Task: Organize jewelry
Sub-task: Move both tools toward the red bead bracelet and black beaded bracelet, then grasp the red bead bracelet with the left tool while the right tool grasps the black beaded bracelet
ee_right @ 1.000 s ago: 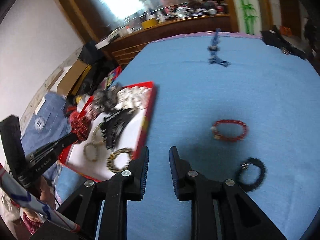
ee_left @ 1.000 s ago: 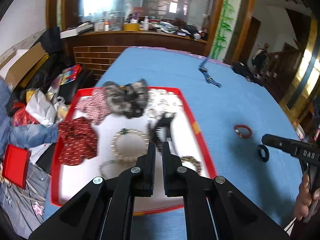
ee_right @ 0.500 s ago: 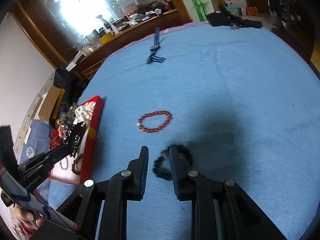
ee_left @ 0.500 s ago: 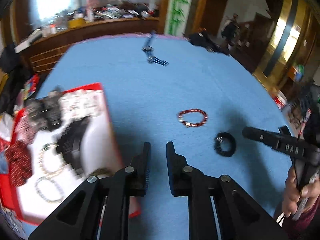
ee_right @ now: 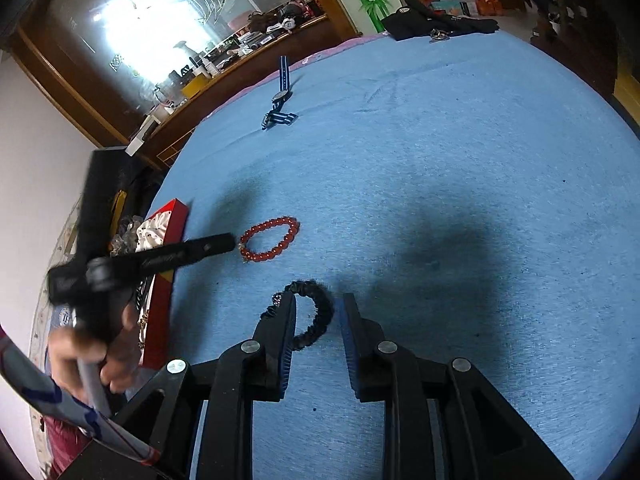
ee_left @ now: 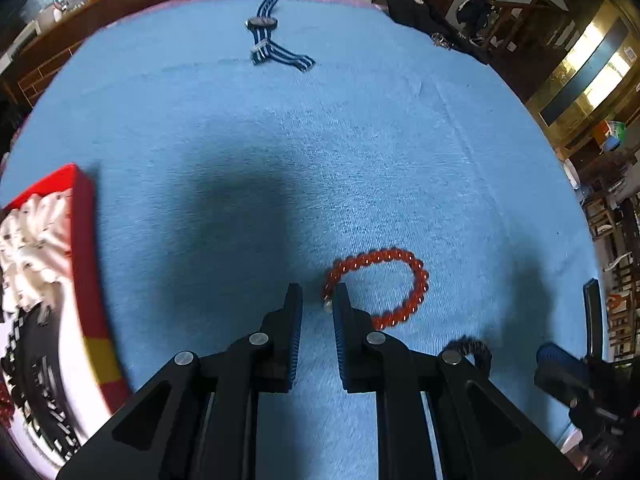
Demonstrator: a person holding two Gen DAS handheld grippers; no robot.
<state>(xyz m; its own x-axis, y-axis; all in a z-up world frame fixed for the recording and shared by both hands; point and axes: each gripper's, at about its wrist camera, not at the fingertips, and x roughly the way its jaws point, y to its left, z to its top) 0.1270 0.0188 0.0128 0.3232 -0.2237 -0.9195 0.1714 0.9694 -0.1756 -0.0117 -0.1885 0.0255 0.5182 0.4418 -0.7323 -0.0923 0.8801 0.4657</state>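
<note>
Blue cloth point(ee_left: 360, 152) covers the big round table from edge to edge. At the far left sits a red tray point(ee_left: 86, 240) with white and black hair things inside — its red wall stands up from the cloth. Next comes the left gripper point(ee_left: 317, 300), its two fingers a little apart with nothing between them. The tips sit right at the clasp end of the red bead bracelet point(ee_left: 378, 286), which lies flat in a ring. To the right lies the black bracelet point(ee_right: 316, 316). The right gripper point(ee_right: 319, 316) has its fingers apart, one on each side of the near part of that ring. Far back lies a striped watch point(ee_left: 266, 42). Lots of bare cloth spreads beyond the bracelets — wide room on all sides.
</note>
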